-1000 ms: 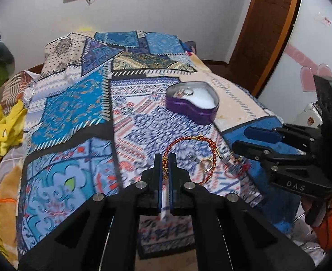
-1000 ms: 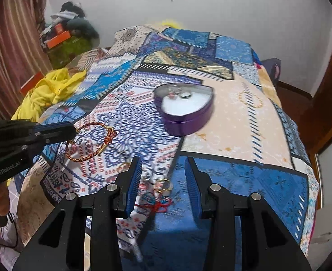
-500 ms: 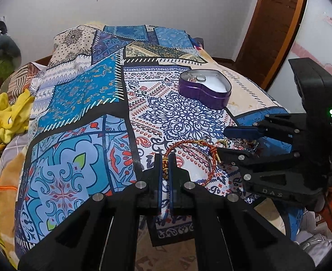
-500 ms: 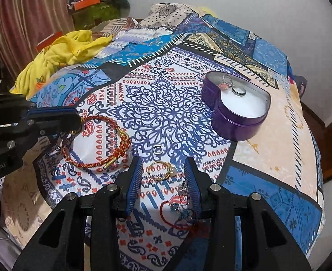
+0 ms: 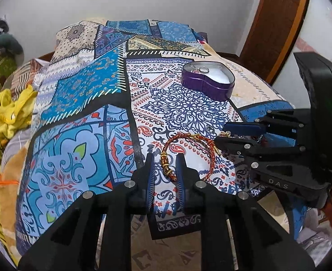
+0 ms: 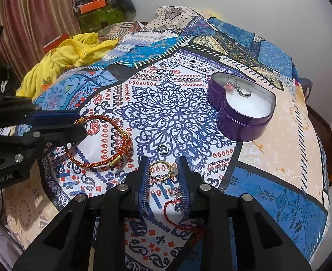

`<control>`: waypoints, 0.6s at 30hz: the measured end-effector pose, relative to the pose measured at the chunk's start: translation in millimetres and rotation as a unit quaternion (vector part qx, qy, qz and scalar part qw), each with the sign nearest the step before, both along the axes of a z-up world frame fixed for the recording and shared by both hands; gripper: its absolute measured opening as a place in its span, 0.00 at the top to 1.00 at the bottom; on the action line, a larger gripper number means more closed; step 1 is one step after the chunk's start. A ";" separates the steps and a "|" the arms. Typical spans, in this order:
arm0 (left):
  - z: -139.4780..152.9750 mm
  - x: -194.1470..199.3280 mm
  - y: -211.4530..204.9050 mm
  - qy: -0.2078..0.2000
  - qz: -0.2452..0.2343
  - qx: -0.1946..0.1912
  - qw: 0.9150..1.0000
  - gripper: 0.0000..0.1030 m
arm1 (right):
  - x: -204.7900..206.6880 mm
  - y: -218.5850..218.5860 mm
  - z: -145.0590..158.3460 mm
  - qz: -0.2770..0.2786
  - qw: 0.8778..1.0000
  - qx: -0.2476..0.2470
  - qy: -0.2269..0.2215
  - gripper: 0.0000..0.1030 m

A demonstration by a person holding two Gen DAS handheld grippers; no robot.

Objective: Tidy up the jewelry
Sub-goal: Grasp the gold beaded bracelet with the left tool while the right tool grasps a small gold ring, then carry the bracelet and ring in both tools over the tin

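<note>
Straddling the bracelet [image 5: 189, 152], the left gripper [image 5: 165, 164] jaws have just parted, gripping nothing; right gripper [image 6: 163, 169] jaws closing around the ring [image 6: 163, 169], near the tin [image 6: 242, 122].

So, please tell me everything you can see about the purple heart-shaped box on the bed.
The purple heart-shaped box looks like a tin: glossy violet walls, a thin silvery rim, and a white lining inside. It has no lid on and stands upright and level on the patterned bedspread, on its far side, away from both grippers. Near the notch of the heart lie a silver ring and another ring with a pink stone. Nothing else touches the box; the rest of the jewelry lies apart, nearer the cameras.
</note>
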State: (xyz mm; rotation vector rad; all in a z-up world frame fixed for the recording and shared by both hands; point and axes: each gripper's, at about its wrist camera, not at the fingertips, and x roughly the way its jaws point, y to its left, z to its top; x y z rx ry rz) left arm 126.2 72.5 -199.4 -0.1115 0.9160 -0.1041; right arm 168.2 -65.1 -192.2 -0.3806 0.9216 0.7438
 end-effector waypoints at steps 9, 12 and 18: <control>0.7 0.9 -2.9 -0.006 0.005 0.004 1.000 0.95 | 5.9 -13.9 6.6 -0.033 0.999 0.023 0.005 0.92; 3.9 1.7 -2.5 -0.010 0.008 0.000 1.000 0.95 | 6.5 -18.7 12.4 -0.039 0.999 0.031 -0.001 0.92; 16.4 7.1 -5.1 -0.026 0.006 -0.001 1.000 0.95 | 9.7 -27.4 26.3 -0.056 0.997 0.045 -0.020 0.92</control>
